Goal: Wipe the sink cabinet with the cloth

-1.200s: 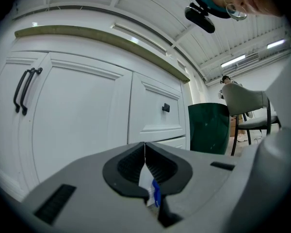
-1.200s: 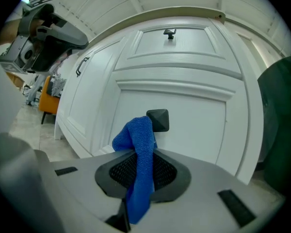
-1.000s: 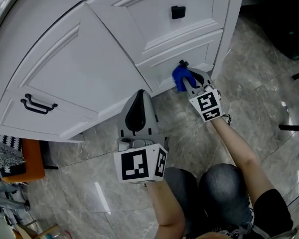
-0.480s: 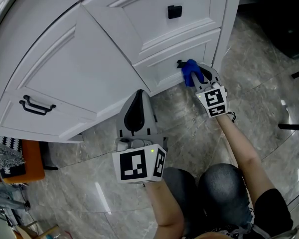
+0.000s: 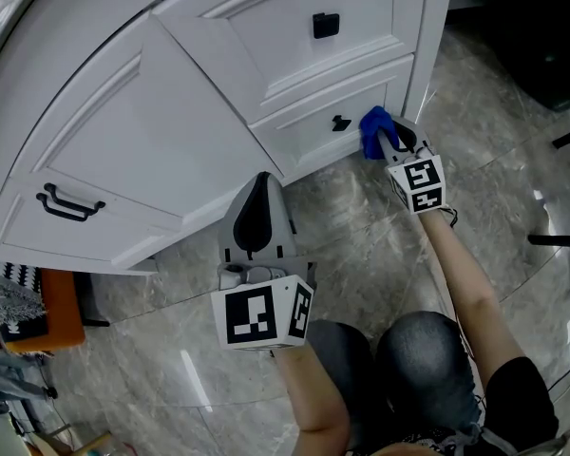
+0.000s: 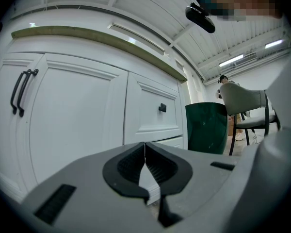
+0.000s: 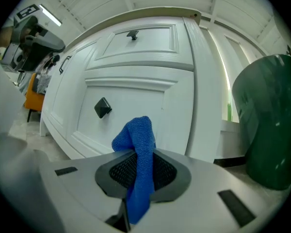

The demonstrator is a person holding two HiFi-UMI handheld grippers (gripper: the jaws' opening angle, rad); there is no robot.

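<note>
The white sink cabinet (image 5: 180,112) fills the upper left of the head view, with two drawers on its right side. My right gripper (image 5: 388,141) is shut on a blue cloth (image 5: 373,130), whose bunched end presses against the lower drawer front (image 7: 136,101), just right of its black knob (image 5: 340,122). In the right gripper view the blue cloth (image 7: 138,159) stands up between the jaws, right of the black knob (image 7: 102,107). My left gripper (image 5: 258,218) is shut on nothing and hangs near the floor, short of the cabinet door (image 6: 72,120).
An upper drawer with a black knob (image 5: 326,25) sits above. The door has a black bar handle (image 5: 71,200). A dark green bin (image 7: 271,125) stands right of the cabinet. An orange object (image 5: 55,307) is at far left. The person's knees (image 5: 389,369) are below, on grey marble floor (image 5: 513,169).
My right gripper has slid the blue cloth to the right across the lower drawer front, from left of the black knob to right of it. The left gripper has stayed put.
</note>
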